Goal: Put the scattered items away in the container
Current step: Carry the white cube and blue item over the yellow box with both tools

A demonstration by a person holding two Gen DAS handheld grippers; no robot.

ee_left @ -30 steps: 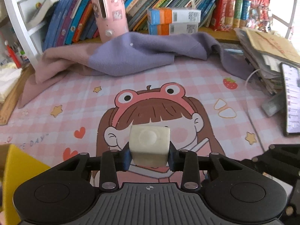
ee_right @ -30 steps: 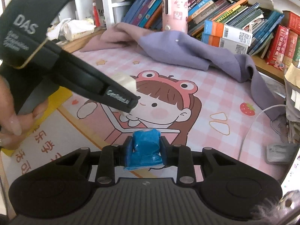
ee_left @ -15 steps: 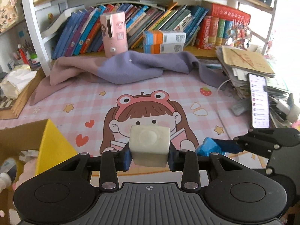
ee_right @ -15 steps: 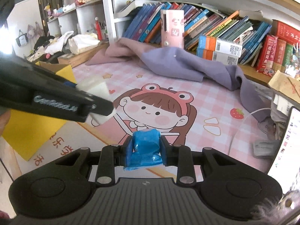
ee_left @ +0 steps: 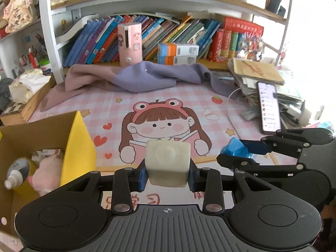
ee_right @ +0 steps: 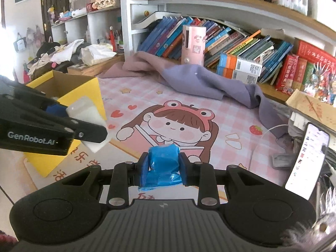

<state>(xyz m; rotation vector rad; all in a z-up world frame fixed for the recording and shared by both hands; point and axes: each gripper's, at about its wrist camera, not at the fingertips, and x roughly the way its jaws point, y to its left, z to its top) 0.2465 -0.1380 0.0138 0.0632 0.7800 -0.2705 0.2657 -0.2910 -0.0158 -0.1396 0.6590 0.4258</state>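
My left gripper is shut on a cream-white block, held above the pink cartoon desk mat. The same block shows in the right wrist view, in front of the box. My right gripper is shut on a crumpled blue packet, which also shows at the right of the left wrist view as a blue packet. The yellow cardboard box stands open at the left and holds a small white bottle, a pink plush and a wrapper. In the right wrist view the yellow box lies at the left behind my left gripper.
A purple cloth lies bunched at the back of the mat. Behind it are a pink canister, boxes and a shelf of books. A phone rests on a paper stack with a white cable at the right. A tissue pile sits at the left.
Both grippers have risen and drawn back with their loads. The yellow box has come into view at the left, and the mat's figure now looks smaller and farther off.
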